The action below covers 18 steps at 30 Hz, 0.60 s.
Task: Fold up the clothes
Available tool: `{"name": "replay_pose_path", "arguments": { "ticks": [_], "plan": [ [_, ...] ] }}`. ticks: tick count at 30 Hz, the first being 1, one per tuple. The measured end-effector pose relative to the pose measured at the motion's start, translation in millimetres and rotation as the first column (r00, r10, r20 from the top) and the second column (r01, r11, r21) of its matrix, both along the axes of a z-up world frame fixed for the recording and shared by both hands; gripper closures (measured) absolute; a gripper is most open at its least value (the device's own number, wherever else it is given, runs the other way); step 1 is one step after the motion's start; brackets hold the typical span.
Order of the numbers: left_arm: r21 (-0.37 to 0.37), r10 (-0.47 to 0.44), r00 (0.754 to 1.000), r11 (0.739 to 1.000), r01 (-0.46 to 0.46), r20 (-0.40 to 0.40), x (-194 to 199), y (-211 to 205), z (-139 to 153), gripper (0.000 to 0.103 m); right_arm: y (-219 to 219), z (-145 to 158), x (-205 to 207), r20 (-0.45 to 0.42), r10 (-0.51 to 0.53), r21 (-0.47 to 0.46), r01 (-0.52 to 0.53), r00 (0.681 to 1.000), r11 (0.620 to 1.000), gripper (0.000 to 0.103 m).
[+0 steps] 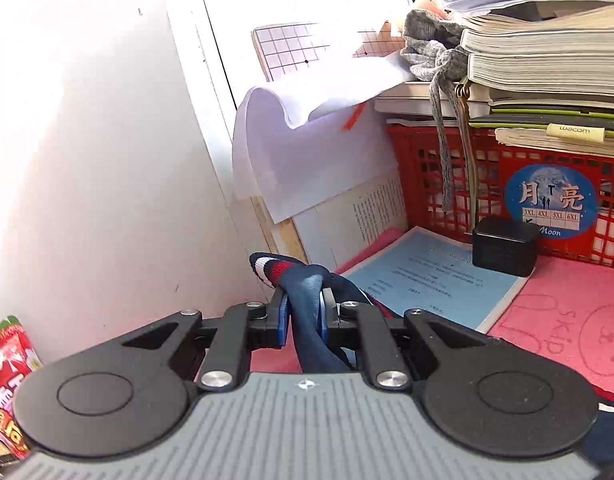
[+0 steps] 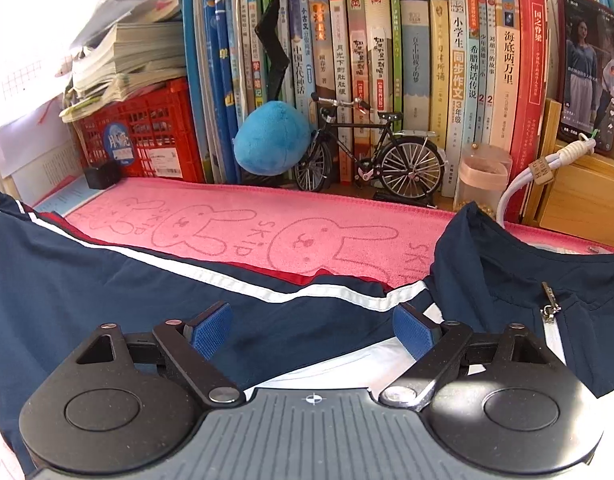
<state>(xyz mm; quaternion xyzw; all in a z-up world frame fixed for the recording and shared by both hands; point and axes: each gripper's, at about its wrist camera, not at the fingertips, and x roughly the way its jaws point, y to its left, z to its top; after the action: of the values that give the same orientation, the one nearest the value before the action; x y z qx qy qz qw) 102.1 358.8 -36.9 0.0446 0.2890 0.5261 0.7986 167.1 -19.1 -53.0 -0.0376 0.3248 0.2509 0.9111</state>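
Observation:
A navy track jacket point(image 2: 107, 280) with white and red stripes lies spread on a pink rabbit-print towel point(image 2: 267, 224); its collar and zipper pull point(image 2: 549, 304) are at the right. My right gripper point(image 2: 311, 330) is open just above the sleeve near the shoulder, its blue pads either side of the navy fabric. In the left wrist view my left gripper point(image 1: 305, 312) is shut on the jacket sleeve point(image 1: 307, 292) near its striped knit cuff point(image 1: 269, 268), held up over the towel point(image 1: 567, 320) by the white wall.
A red crate point(image 1: 507, 184) topped with stacked books, a small black box point(image 1: 505, 246) and a blue sheet point(image 1: 427, 280) stand at the left end. Along the back: upright books point(image 2: 387, 60), a blue plush point(image 2: 271, 138), a model bicycle point(image 2: 379, 152), a jar point(image 2: 481, 178), a wooden box point(image 2: 579, 196).

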Motion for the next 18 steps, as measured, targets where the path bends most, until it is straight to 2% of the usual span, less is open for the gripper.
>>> {"name": "replay_pose_path", "arguments": {
  "ticks": [1, 3, 5, 7, 8, 9, 12, 13, 15, 16, 17, 18],
  "plan": [
    [0.017, 0.007, 0.999, 1.0, -0.006, -0.045, 6, -1, -2, 0.088, -6, 7, -2, 0.008, 0.006, 0.001, -0.006, 1.0, 1.0, 0.01],
    [-0.039, 0.051, 0.987, 0.998, -0.057, -0.152, 17, 5, -14, 0.078, -23, 16, -7, 0.033, 0.005, -0.015, -0.005, 0.999, 1.0, 0.004],
    [-0.128, 0.09, 0.982, 0.985, -0.112, -0.167, 15, 12, -22, 0.063, -40, 23, -11, 0.058, 0.001, -0.033, 0.001, 0.998, 0.999, 0.003],
    [-0.168, 0.111, 0.991, 0.978, -0.122, -0.075, 1, 8, -18, 0.041, -64, 25, -14, 0.089, -0.044, -0.038, 0.047, 0.995, 0.998, 0.003],
    [-0.15, 0.102, 0.994, 0.983, -0.105, -0.026, -5, -1, -12, 0.018, -77, 25, -15, 0.105, -0.067, -0.04, 0.071, 0.992, 0.997, 0.004],
    [-0.121, 0.085, 0.996, 0.989, -0.082, 0.02, -11, -11, -6, 0.006, -88, 24, -15, 0.097, -0.087, -0.029, 0.091, 0.991, 0.995, 0.005],
    [-0.011, -0.018, 1.0, 1.0, 0.018, 0.012, -12, -48, 10, 0.0, -121, 20, -11, 0.065, -0.148, 0.005, 0.148, 0.987, 0.989, 0.005],
    [0.016, -0.053, 0.999, 0.998, 0.053, 0.005, -12, -61, 15, 0.0, -128, 18, -11, 0.06, -0.157, 0.007, 0.156, 0.986, 0.988, 0.005],
    [0.041, -0.155, 0.987, 0.987, 0.153, 0.041, -19, -88, 24, 0.0, -139, 15, -11, 0.055, -0.166, 0.005, 0.166, 0.985, 0.986, 0.005],
    [0.054, -0.208, 0.976, 0.977, 0.205, 0.062, -22, -102, 28, 0.0, -141, 13, -11, 0.053, -0.165, 0.001, 0.165, 0.985, 0.986, 0.005],
    [0.069, -0.291, 0.953, 0.956, 0.285, 0.085, -27, -119, 31, 0.0, -142, 11, -11, 0.052, -0.164, -0.003, 0.164, 0.985, 0.986, 0.005],
    [0.086, -0.38, 0.919, 0.924, 0.372, 0.107, -31, -137, 33, 0.0, -142, 9, -12, 0.051, -0.159, -0.004, 0.159, 0.986, 0.987, 0.005]
  ]
}}
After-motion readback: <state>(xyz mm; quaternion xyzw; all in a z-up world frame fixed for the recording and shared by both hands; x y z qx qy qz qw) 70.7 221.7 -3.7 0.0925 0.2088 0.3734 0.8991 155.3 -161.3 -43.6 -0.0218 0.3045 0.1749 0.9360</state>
